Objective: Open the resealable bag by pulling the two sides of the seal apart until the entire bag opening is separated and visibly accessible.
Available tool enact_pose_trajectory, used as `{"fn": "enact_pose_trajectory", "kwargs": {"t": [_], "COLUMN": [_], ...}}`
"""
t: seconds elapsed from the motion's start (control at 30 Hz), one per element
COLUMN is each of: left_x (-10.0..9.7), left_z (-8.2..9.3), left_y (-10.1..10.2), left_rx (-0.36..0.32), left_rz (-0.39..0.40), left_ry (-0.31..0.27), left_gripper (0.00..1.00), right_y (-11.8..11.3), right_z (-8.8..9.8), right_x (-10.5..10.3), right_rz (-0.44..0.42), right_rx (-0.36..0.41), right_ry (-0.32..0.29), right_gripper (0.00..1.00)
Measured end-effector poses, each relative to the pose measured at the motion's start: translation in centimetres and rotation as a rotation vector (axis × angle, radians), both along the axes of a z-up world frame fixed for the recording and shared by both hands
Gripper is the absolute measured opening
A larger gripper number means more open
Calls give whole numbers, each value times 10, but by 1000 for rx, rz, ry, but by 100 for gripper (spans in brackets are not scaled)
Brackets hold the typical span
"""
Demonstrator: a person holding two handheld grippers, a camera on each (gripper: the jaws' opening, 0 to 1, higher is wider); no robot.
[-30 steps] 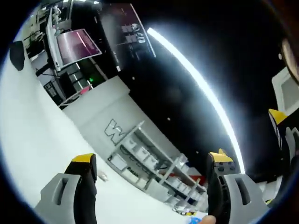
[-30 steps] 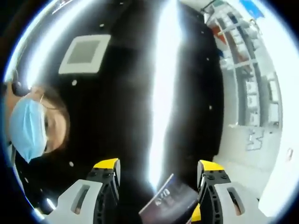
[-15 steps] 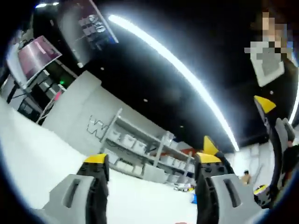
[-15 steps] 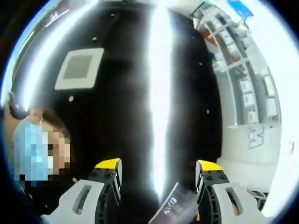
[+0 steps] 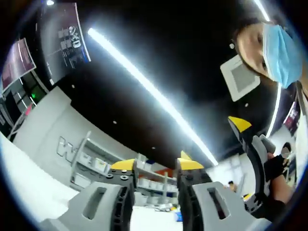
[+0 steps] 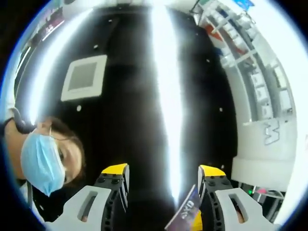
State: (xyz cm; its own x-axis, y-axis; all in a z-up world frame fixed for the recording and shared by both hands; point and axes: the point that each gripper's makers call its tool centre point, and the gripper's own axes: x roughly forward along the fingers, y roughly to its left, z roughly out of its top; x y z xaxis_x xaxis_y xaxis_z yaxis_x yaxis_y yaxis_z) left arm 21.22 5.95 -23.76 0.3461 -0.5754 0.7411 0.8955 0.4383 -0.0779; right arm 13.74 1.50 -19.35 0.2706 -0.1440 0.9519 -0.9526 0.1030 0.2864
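Both views point up at a dark ceiling. My left gripper [image 5: 156, 166] rises from the bottom of the left gripper view, its yellow-tipped jaws a narrow gap apart with nothing between them. My right gripper [image 6: 163, 169] stands wide open in the right gripper view. Low by its right jaw shows a dark purple sheet [image 6: 185, 211] with white lettering; I cannot tell whether it is the bag. At the right of the left gripper view the right gripper [image 5: 248, 132] appears side-on, held by a gloved hand [image 5: 276, 166].
A long light strip [image 5: 144, 82] crosses the black ceiling, with a square vent panel [image 5: 239, 77] nearby. White shelving [image 5: 96, 161] lines a grey wall. A dark banner [image 5: 62, 38] hangs at upper left. A person in a blue mask [image 6: 45, 161] leans over.
The left gripper's jaws have drawn much closer together. The left camera has swung, bringing the person and the right gripper further into its view. The right view has barely shifted.
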Motion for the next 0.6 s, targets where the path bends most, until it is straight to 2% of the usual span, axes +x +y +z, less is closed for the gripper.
{"fn": "enact_pose_trajectory", "kwargs": {"t": [0.07, 0.13, 0.2, 0.23, 0.27, 0.33, 0.4, 0.5, 0.53, 0.57, 0.6], "left_x": [-2, -11, -10, -8, -8, -11, -11, -9, -9, -10, -11], "left_z": [6, 19, 26, 27, 28, 31, 35, 47, 50, 57, 60], "left_y": [3, 10, 14, 16, 16, 18, 24, 44, 48, 57, 63], "left_rx": [-38, -127, -212, -260, -288, -317, -345, -410, -430, -479, -511], "left_rz": [-4, -39, -159, -245, -321, -443, -417, -254, -248, -253, -250], "left_ry": [-13, -52, 18, 79, 114, 132, 117, 63, 62, 67, 65], "left_gripper": [24, 29, 37, 39, 39, 39, 44, 62, 69, 78, 82], "right_y": [-5, -6, -7, -5, 0, 8, 15, 20, 21, 21, 20], "right_z": [3, 8, 15, 20, 24, 29, 33, 33, 31, 28, 25], "right_x": [-2, -7, -17, -24, -29, -38, -47, -54, -53, -51, -49], "right_rz": [-3, 2, -3, 2, 10, 14, 13, -43, -64, -84, -86], "right_rx": [11, 11, 7, -4, -23, -59, -95, -156, -176, -194, -195], "right_ry": [-11, -30, -63, -89, -106, -136, -168, -185, -181, -168, -161], "right_gripper": [57, 58, 58, 59, 58, 58, 57, 57, 57, 57, 57]}}
